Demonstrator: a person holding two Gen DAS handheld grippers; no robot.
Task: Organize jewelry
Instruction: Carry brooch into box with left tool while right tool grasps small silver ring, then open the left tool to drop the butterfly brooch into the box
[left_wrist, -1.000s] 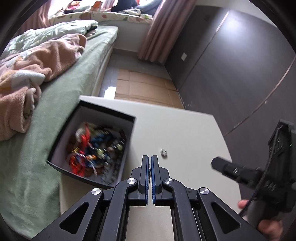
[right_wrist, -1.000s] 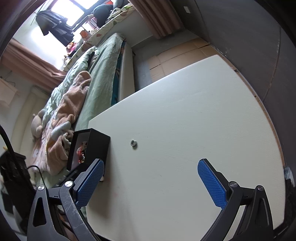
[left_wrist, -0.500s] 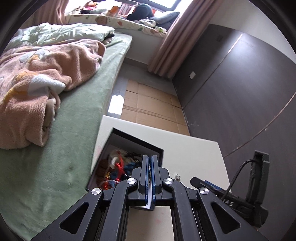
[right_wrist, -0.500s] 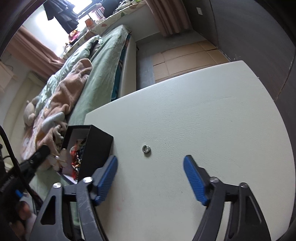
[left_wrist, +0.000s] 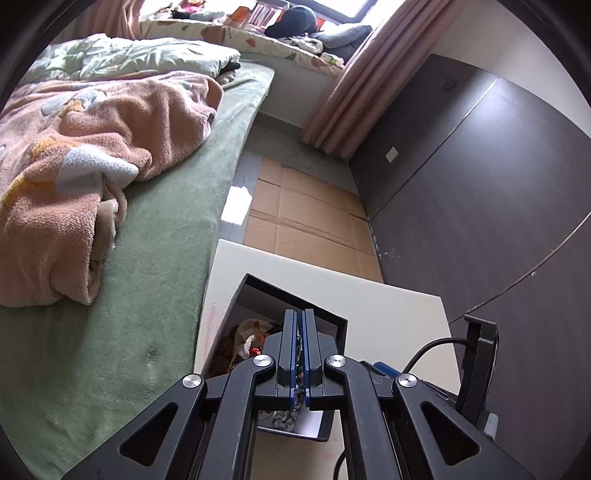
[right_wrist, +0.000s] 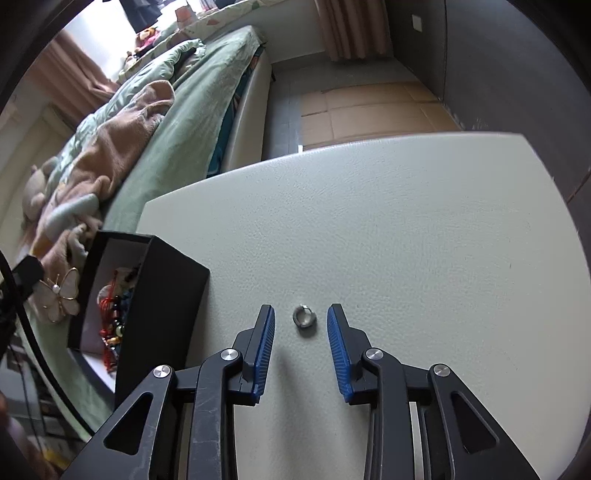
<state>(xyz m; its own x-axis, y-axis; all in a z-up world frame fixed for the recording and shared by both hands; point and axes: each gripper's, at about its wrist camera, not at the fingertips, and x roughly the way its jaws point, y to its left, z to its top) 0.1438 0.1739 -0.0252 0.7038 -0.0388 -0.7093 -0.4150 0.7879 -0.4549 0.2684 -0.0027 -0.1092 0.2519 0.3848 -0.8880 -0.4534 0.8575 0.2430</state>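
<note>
While our right gripper (right_wrist: 301, 321) has been closing, the ring (right_wrist: 303, 316) lies on the table (right_wrist: 406, 240) between its pads — untouched, right of the box (right_wrist: 162, 295). Our left gripper (left_wrist: 299, 354) is closed over the box, holding a butterfly clip (right_wrist: 61, 295).

Our left black gripper (left_wrist: 299, 321) holds its blue-padded fingers (left_wrist: 289, 343) pressed together, angled downward. Our right black gripper (right_wrist: 301, 317) points steeply down, its fingers (right_wrist: 338, 347) just closing, still parted.
</note>
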